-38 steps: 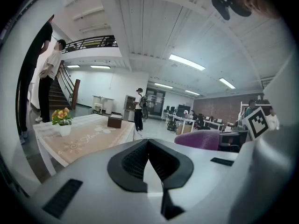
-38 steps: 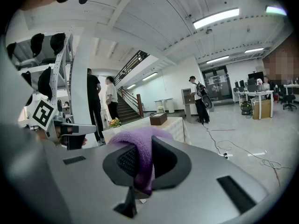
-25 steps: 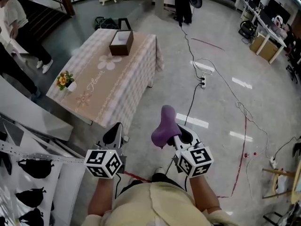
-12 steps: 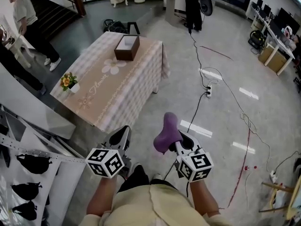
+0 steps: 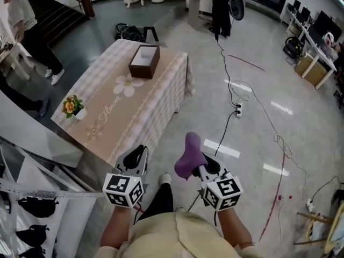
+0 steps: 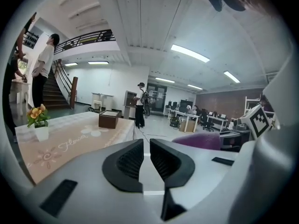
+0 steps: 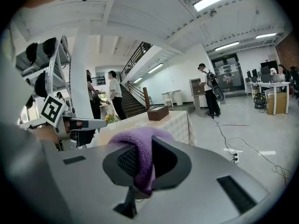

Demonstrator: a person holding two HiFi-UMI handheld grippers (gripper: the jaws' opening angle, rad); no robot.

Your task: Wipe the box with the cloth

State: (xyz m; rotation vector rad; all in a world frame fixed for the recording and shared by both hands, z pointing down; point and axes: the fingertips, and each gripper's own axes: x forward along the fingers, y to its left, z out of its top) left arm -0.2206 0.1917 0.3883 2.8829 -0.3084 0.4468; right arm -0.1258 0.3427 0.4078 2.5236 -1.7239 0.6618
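A brown open-topped box (image 5: 144,61) stands at the far end of a long table (image 5: 107,128) with a checked, flower-print cloth cover. I stand short of the table's near end, both grippers held in the air before me. My right gripper (image 5: 204,164) is shut on a purple cloth (image 5: 188,150) that bulges up above the jaws; in the right gripper view the cloth (image 7: 140,146) is pinched between the pads. My left gripper (image 5: 134,157) holds nothing; its jaws are opening, a narrow slit between the pads (image 6: 131,160). The box (image 6: 108,119) shows far ahead.
A small pot of yellow flowers (image 5: 72,106) sits at the table's left edge. Cables and a power strip (image 5: 238,109) lie on the floor to the right. A metal rack (image 5: 32,198) stands close on my left. People stand at far left (image 5: 27,20) and by the back (image 5: 221,7).
The table has come nearer in the head view as I walk toward it. Both grippers moved forward with me, the cloth still clamped in the right one.
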